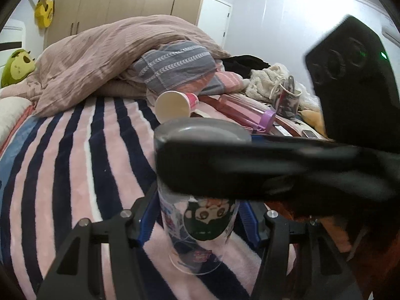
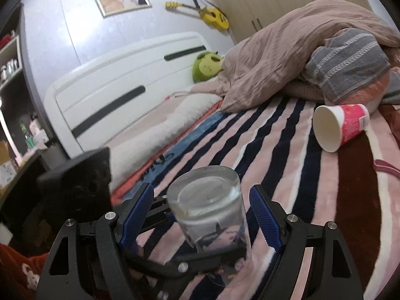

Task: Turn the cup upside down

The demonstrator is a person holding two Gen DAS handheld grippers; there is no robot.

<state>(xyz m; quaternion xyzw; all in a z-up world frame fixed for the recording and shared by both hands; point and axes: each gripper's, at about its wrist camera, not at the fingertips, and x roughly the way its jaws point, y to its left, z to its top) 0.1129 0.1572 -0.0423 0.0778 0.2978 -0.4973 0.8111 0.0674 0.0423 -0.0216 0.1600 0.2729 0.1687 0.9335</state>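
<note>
A clear glass cup (image 1: 200, 227) with a cartoon print stands upside down on the striped blanket (image 1: 75, 165), rim down, thick base up. It also shows in the right wrist view (image 2: 212, 212). My left gripper (image 1: 197, 222) has its blue pads on either side of the cup's lower part; whether they touch the glass I cannot tell. My right gripper (image 2: 202, 215) is open, its blue pads (image 2: 265, 217) standing clear of the cup near its upper half. The right gripper's black finger (image 1: 250, 165) crosses the cup in the left wrist view.
A pink and white paper cup (image 2: 340, 127) lies on its side further along the bed, also in the left wrist view (image 1: 175, 105). A heap of bedding (image 1: 120, 62) sits behind it. A pink bottle (image 1: 245, 112) and clutter lie at the right. A white headboard (image 2: 120, 85) is at the left.
</note>
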